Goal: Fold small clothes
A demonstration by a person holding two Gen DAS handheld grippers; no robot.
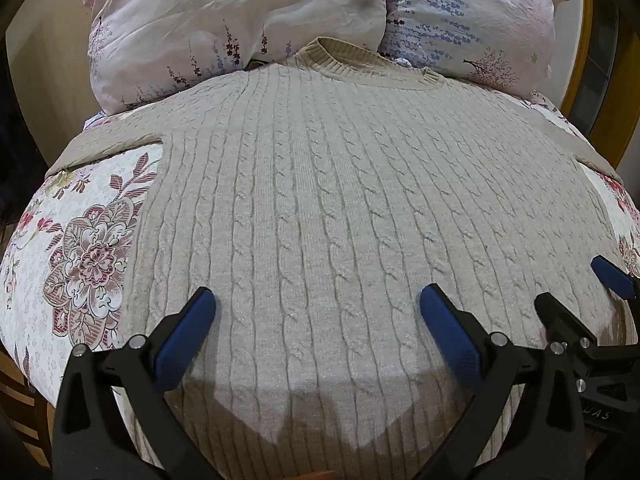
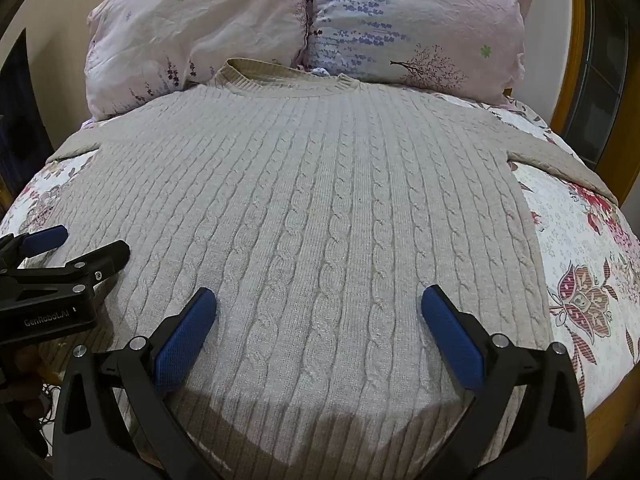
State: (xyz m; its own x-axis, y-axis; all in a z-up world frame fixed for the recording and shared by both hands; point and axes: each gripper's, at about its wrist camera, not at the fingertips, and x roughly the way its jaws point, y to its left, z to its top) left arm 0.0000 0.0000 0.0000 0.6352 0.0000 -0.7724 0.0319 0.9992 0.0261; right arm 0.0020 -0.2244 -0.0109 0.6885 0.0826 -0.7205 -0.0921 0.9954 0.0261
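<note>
beige cable-knit sweater (image 1: 340, 200) flat on floral quilt (image 1: 80, 240), both tools (image 1: 318, 304) (image 2: 319, 304) (blue-padded) spread apart

Two wrist cameras, side by side at the near hem

Both look low and forward over the sweater (image 1: 320, 208) toward far pillows (image 2: 304, 20); the left view sits further left; each glimpses the other gripper.

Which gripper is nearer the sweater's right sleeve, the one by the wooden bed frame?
Right. The right gripper hovers open over the hem, toward the right sleeve; the left gripper is open over the hem farther left on the sweater.
</note>
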